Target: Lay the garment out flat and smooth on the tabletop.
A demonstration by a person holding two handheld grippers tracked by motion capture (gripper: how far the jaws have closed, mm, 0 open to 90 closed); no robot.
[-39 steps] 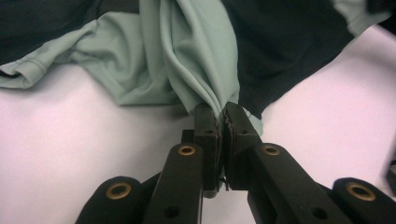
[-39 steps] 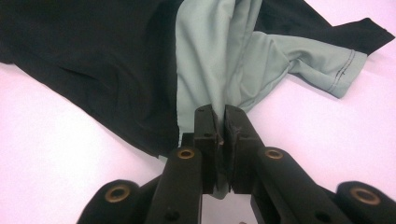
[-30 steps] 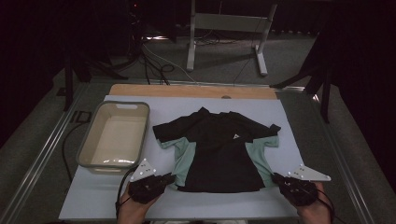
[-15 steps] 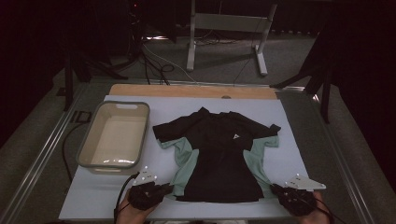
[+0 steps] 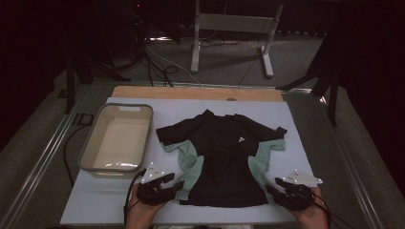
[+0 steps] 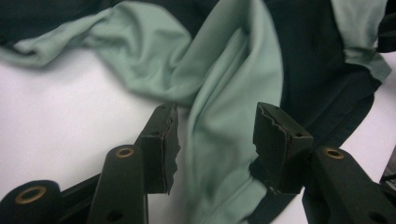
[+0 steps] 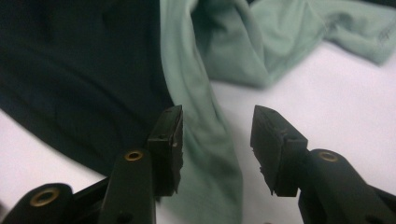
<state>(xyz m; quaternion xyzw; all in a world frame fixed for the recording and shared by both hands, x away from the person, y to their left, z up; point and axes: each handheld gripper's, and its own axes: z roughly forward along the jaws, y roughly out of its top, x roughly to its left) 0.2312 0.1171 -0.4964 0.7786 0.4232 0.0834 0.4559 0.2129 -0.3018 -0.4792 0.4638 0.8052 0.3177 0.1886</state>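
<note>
Left gripper view: shirt between hand-held gripper jaws.

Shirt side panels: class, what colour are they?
Pale green side panels on a black shirt; clearest in the left gripper view.

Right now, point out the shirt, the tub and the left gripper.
shirt [image 5: 224,152], high view, on its black chest panel.
tub [image 5: 89,157], high view, on its left rim.
left gripper [image 6: 215,140], left gripper view, midway between its fingertips, jaws apart.
</note>
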